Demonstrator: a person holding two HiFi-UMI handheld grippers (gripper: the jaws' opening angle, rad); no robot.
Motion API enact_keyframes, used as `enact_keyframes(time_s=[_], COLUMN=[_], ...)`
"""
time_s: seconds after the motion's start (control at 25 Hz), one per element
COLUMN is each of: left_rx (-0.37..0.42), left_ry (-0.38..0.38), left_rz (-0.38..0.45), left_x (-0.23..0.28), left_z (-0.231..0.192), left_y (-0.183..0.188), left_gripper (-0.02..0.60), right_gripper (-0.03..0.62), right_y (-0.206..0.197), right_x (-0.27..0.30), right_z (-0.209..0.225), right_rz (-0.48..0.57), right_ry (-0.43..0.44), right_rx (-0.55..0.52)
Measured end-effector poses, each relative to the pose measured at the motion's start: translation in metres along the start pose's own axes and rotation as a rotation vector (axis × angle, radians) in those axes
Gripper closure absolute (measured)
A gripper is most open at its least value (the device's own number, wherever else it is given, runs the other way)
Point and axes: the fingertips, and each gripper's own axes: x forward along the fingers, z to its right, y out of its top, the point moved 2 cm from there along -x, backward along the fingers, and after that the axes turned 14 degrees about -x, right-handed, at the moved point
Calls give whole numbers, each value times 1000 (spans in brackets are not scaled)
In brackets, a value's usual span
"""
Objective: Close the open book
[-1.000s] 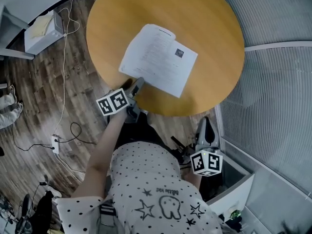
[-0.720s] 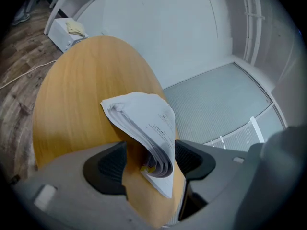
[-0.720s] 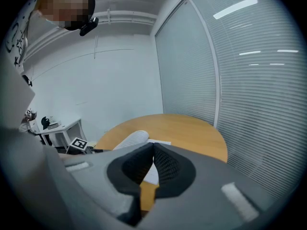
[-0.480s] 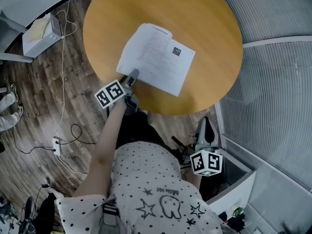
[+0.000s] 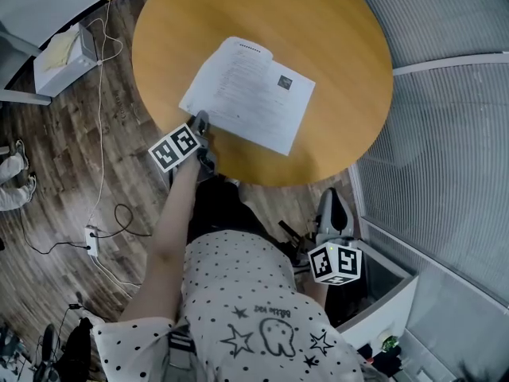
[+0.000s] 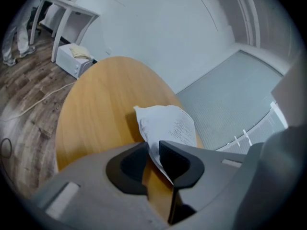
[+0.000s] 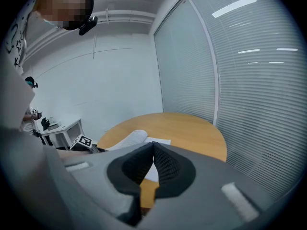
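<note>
While the book (image 5: 246, 94) lies open, white printed pages up, on the round, smooth wooden table (image 5: 342, 46), your left gripper (image 5: 200, 122) has slid along the book's near edge to the left corner since a second ago. Its jaws have just been closing and now pinch a page (image 6: 168, 123), which curls up off the wood. Your right gripper (image 5: 332, 210) hangs below the table's rim, its cross-hatched jaws together on nothing.

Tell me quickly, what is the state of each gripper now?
Left gripper: jaws have just been closing, now pinching a page of the open book.
Right gripper: closed, holding nothing.
</note>
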Motion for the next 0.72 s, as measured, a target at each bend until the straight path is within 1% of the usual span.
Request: enact_keyframes(time_s=[0.04,0.12,0.2,0.4,0.52,0.72], left_rx=[37,112,160,189,236,315], left_ry=[15,33,38,37,37,28], left_rz=[1,2,8,27,50,60], left_x=[-1,-1,-2,-4,-11,-19], left_z=[0,2,5,7,18,30], left_y=[1,1,1,3,7,7], left_gripper=[503,516,526,533,538,541], right_gripper=[590,589,590,590,589,591], right_y=[0,1,1,0,2,3], right_x=[0,-2,-2,-1,-3,-3], right_z=[0,-1,-1,0,1,4], right_rz=[0,0,-1,-1,4,15], right_ry=[1,-1,-2,-4,-6,-12], right_rx=[-1,-1,0,3,3,11])
